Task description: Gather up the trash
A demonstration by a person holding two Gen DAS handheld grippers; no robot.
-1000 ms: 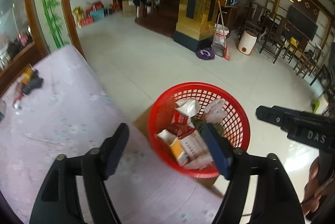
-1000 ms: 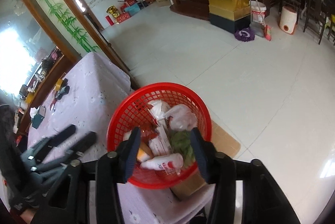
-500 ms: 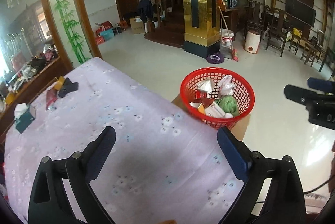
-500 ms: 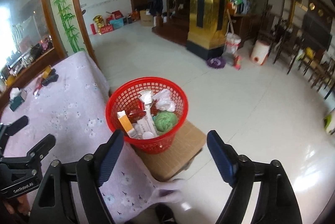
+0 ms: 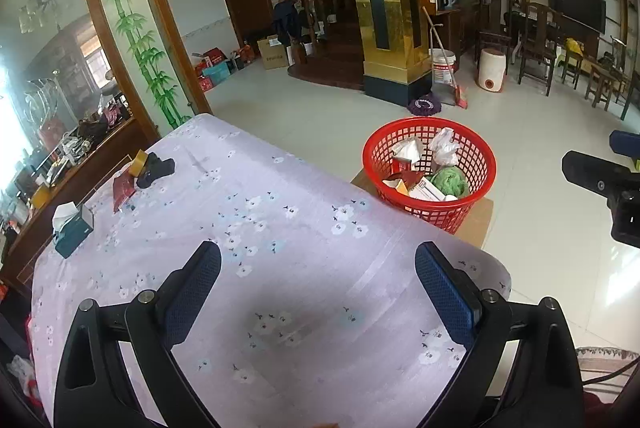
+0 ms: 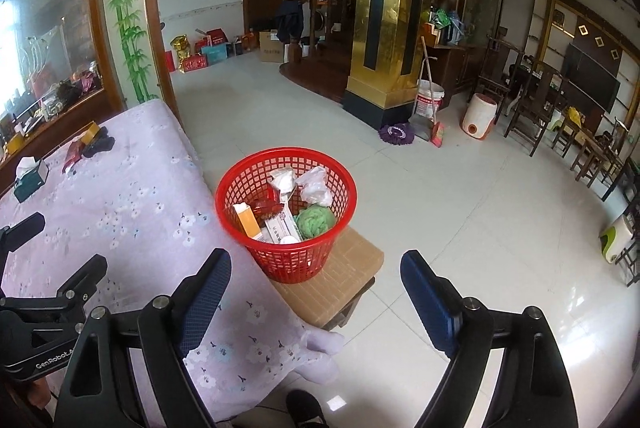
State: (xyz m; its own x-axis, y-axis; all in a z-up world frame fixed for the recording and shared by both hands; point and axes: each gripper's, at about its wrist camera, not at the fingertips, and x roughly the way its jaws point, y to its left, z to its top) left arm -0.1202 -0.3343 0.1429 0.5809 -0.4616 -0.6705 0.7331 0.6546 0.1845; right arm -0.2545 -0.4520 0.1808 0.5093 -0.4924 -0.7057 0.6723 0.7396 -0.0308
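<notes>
A red mesh basket (image 5: 448,216) (image 6: 288,260) stands on a low brown stool (image 6: 352,268) beside the table's edge. It holds a green ball (image 6: 316,222), crumpled white bags (image 6: 316,186), an orange box (image 6: 246,220) and other packets. My left gripper (image 5: 318,260) hovers open over the lilac floral tablecloth (image 5: 240,228), well short of the basket, with nothing between its fingers. My right gripper (image 6: 316,264) is open too, empty, above the table's corner just in front of the basket.
At the table's far end lie a tissue box (image 5: 74,228), a red packet (image 5: 122,190), a black item (image 5: 156,170) and a tape roll (image 5: 140,160). White tiled floor (image 6: 460,196) spreads to the right. A gold pillar (image 6: 384,28), a bucket and chairs stand further back.
Both grippers have drawn back from over the basket and opened wider. The white bottle seen between the right fingers a second ago is no longer between them. The basket now looks smaller and farther.
</notes>
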